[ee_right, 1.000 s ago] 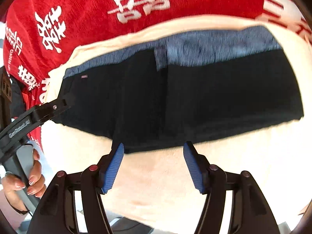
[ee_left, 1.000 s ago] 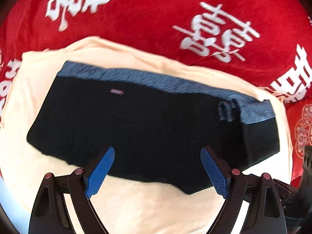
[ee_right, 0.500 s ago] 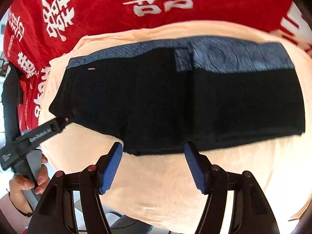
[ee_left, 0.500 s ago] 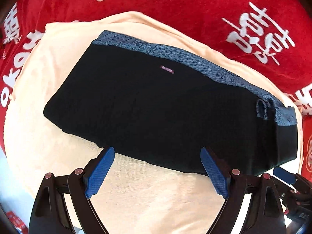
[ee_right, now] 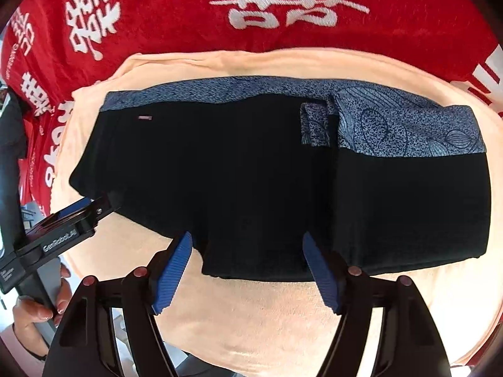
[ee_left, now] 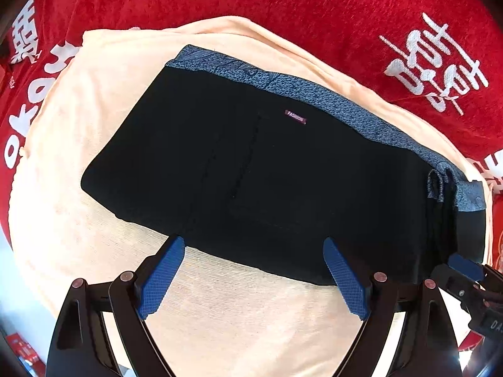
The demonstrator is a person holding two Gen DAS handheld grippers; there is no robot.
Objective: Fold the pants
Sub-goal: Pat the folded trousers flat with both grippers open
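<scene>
Black pants (ee_left: pixel 267 172) with a blue patterned waistband (ee_left: pixel 330 106) lie folded flat on a peach towel (ee_left: pixel 235 314). They also show in the right wrist view (ee_right: pixel 267 182), where a folded flap shows blue band at the right (ee_right: pixel 408 132). My left gripper (ee_left: pixel 253 278) is open and empty, its fingertips at the pants' near edge. My right gripper (ee_right: pixel 246 271) is open and empty, at the near edge by the fold. The left gripper's tip also shows in the right wrist view (ee_right: pixel 78 213) at the pants' left corner.
A red blanket with white characters (ee_left: pixel 345 15) lies under and behind the towel. A person's hand (ee_right: pixel 34 311) holds the left gripper's handle at the lower left. The right gripper's tip (ee_left: pixel 465 267) shows at the right edge of the left wrist view.
Both grippers have drawn slightly closer to the pants' near edge and shifted left, staying open. The pants have not moved.
</scene>
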